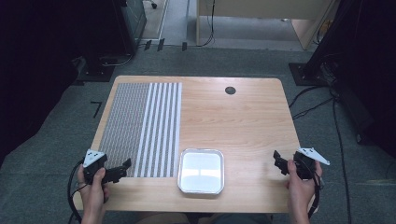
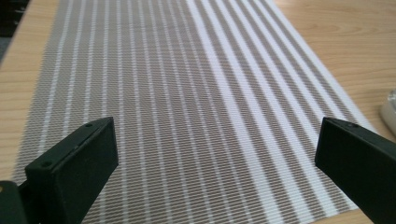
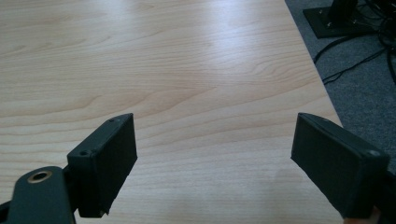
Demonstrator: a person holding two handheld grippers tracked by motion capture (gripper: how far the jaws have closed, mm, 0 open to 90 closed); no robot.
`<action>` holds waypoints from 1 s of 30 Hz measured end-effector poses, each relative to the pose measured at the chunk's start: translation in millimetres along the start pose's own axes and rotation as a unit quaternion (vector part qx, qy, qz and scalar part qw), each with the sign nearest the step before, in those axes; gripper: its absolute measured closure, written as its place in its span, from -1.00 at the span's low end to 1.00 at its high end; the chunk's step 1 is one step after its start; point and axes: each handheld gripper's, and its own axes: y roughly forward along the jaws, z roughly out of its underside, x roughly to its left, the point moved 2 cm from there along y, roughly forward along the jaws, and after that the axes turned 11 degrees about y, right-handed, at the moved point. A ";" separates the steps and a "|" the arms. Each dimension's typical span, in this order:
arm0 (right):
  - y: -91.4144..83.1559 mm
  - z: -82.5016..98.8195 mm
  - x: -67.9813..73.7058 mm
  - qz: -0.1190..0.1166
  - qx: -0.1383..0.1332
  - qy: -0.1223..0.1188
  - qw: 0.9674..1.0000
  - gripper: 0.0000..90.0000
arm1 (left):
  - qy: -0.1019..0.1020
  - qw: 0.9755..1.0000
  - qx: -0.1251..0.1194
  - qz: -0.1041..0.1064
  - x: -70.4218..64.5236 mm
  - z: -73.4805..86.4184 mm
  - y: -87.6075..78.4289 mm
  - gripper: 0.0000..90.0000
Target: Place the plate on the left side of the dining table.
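Left gripper (image 1: 122,167): fingers wide, empty, over the striped mat (image 1: 142,128)'s near edge. Right gripper (image 1: 280,162): fingers wide, empty, over bare wooden surface (image 1: 243,121). Tray (image 1: 201,170): seemingly empty, near-centre, beside the mat. Any grasp should probably start level, squarely aligned. Room: grey carpet, cables.

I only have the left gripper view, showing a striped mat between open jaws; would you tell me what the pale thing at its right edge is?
Observer: It is a square metal tray, empty, on the table right beside the mat.
Operator: Thank you. Where is the right gripper?
Observer: The right gripper is near the table's right edge, jaws wide open over bare wood.
Operator: Is anything else on the table?
Observer: A dark round hole near the far edge.
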 end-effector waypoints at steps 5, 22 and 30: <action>-2.0 0.2 10.3 -0.005 0.003 -0.007 1.000 -0.68 | 0.009 1.000 0.001 0.023 -18.8 -5.3 5.7 -1.00; -4.9 4.2 34.6 -0.029 0.009 -0.028 0.999 -0.68 | 0.027 0.997 -0.001 0.074 -63.3 -14.0 19.6 -1.00; -7.2 5.4 43.9 -0.053 0.009 -0.021 0.998 -0.67 | 0.011 0.997 -0.004 0.081 -75.2 -15.9 23.2 -1.00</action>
